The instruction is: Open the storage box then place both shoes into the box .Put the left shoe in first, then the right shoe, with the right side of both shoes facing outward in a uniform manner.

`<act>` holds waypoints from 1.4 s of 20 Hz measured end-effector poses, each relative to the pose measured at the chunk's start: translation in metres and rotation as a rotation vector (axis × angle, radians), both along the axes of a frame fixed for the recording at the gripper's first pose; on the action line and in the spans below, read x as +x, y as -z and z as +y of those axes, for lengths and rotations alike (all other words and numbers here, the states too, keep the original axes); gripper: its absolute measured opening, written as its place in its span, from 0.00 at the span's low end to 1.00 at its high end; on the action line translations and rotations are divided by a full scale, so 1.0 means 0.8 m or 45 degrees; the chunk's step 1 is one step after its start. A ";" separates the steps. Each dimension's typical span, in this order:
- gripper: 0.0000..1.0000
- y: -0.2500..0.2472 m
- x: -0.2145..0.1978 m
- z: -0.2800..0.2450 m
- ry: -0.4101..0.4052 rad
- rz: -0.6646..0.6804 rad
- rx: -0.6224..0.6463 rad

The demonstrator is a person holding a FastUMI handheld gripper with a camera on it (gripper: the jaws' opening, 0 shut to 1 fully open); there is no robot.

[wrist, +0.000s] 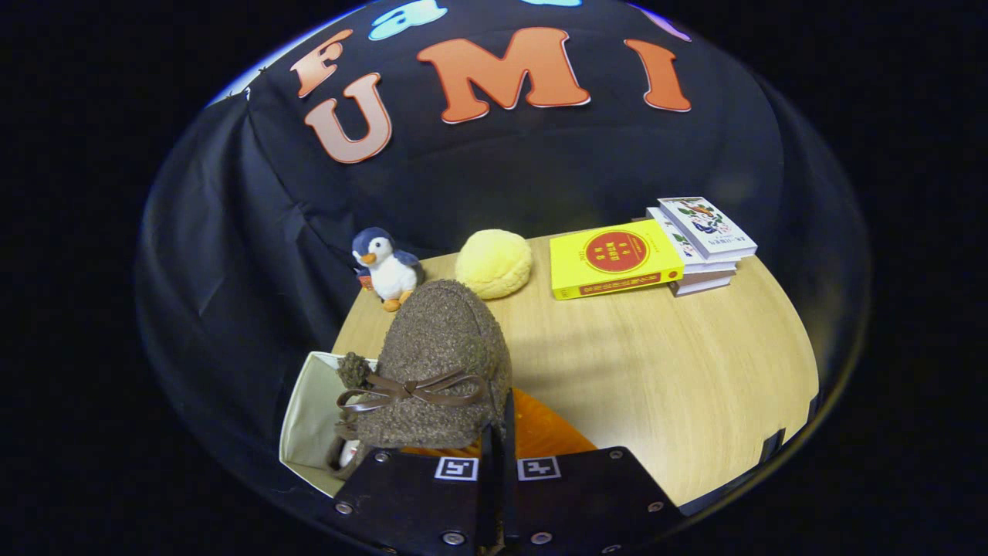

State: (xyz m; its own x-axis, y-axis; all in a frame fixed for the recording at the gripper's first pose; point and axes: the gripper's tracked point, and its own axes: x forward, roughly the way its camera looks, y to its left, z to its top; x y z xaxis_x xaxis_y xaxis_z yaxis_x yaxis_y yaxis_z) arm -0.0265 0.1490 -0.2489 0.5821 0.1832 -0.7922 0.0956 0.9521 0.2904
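Observation:
A brown fuzzy shoe (444, 363) with a brown bow hangs just ahead of my fingers, toe pointing away from me. My gripper (498, 452) is shut on the shoe's rim, the fingers nearly together. The shoe hangs over the open storage box (305, 421), whose cream inner wall shows to the left of the shoe. Low in the box, under the held shoe, a bit of another brown shoe (346, 455) peeks out. An orange flap (544, 432), which looks like the box's lid, lies to the right behind the fingers.
On the wooden table (679, 371) beyond the shoe stand a plush penguin (386, 266) and a yellow round plush (494, 262). A yellow book (614, 259) and a stack of books (706, 239) lie at the far right.

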 end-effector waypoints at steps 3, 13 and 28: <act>0.04 -0.014 0.006 0.048 -0.016 -0.003 0.006; 0.04 0.006 0.001 0.197 -0.083 0.075 0.006; 0.24 0.104 -0.061 0.251 -0.189 0.351 -0.179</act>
